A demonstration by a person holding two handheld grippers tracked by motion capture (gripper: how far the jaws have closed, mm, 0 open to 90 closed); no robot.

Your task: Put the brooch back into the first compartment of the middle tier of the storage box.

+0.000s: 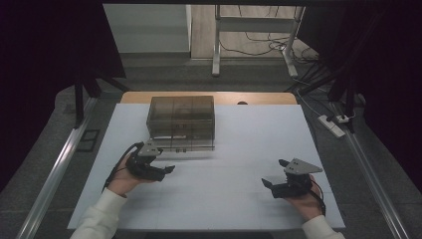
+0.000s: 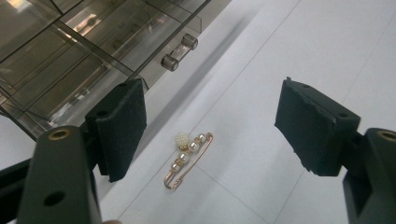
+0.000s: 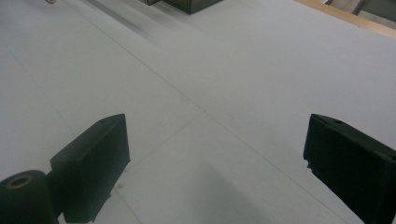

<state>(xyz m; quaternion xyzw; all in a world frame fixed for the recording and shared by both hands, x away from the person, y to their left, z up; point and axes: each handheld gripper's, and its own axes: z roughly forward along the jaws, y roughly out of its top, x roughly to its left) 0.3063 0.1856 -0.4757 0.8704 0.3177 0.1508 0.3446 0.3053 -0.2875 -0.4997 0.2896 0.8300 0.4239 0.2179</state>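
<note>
A gold hair pin (image 2: pixel 187 158) set with several white pearls lies flat on the white table, a short way in front of a smoky see-through drawer box (image 1: pixel 181 122). My left gripper (image 2: pixel 211 100) hangs open above the pin, which lies between its jaws, closer to the left pad (image 2: pixel 123 126). In the high view the left gripper (image 1: pixel 164 160) sits just below the box's front left corner. My right gripper (image 1: pixel 274 173) is open over bare table at the front right, with nothing between its jaws (image 3: pixel 217 123).
The box's drawers have small round handles (image 2: pixel 180 50) facing the front. The white table top (image 1: pixel 239 149) has a wooden strip (image 1: pixel 209 97) along its far edge. Beyond it stand a metal frame, cables and a power strip (image 1: pixel 332 124) on the floor.
</note>
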